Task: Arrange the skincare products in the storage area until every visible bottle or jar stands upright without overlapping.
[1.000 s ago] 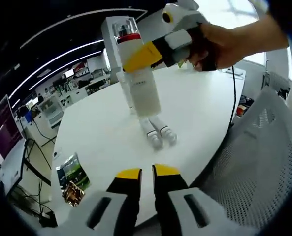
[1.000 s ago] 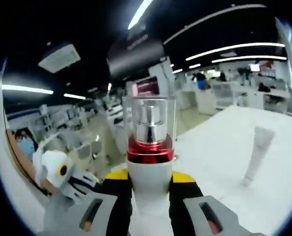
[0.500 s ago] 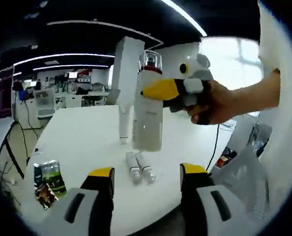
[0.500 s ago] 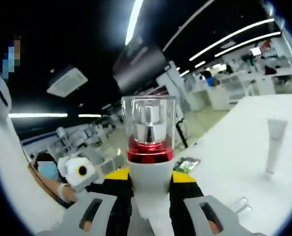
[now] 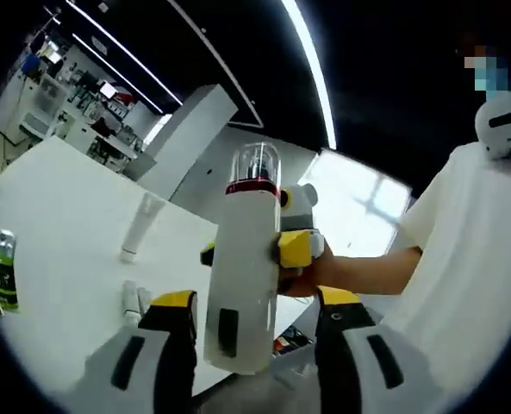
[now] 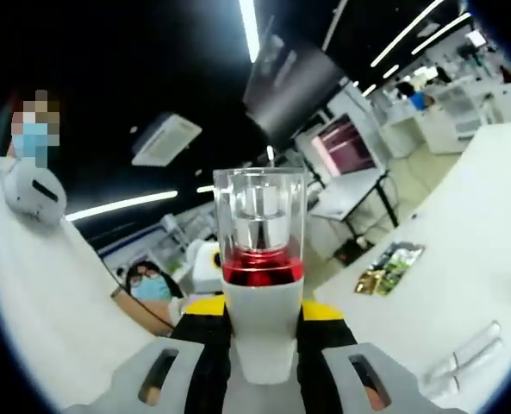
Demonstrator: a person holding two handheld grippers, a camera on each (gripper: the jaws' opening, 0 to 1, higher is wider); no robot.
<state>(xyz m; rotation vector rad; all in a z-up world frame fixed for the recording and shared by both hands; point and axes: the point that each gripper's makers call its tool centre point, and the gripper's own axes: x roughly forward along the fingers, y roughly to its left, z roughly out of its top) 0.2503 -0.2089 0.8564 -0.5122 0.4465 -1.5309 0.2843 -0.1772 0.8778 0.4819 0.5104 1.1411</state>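
The right gripper (image 6: 262, 332) is clamping the white pump bottle (image 5: 245, 267) at its shoulder; rigid, smooth, top-heavy. The left gripper (image 5: 253, 323) is spreading released jaws around its base.

white short-sleeved shirt (image 5: 462, 259); grey grippers (yellow-tipped black jaws) (image 5: 255, 315).

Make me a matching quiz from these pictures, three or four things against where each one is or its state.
Things:
1. pump bottle
2. white tube
3. two vials
4. left claw

States:
A. standing upright on the table
B. lying side by side on the table
C. open
D. held in the right claw

Pairs: 1-D, 2-A, 3-B, 4-C
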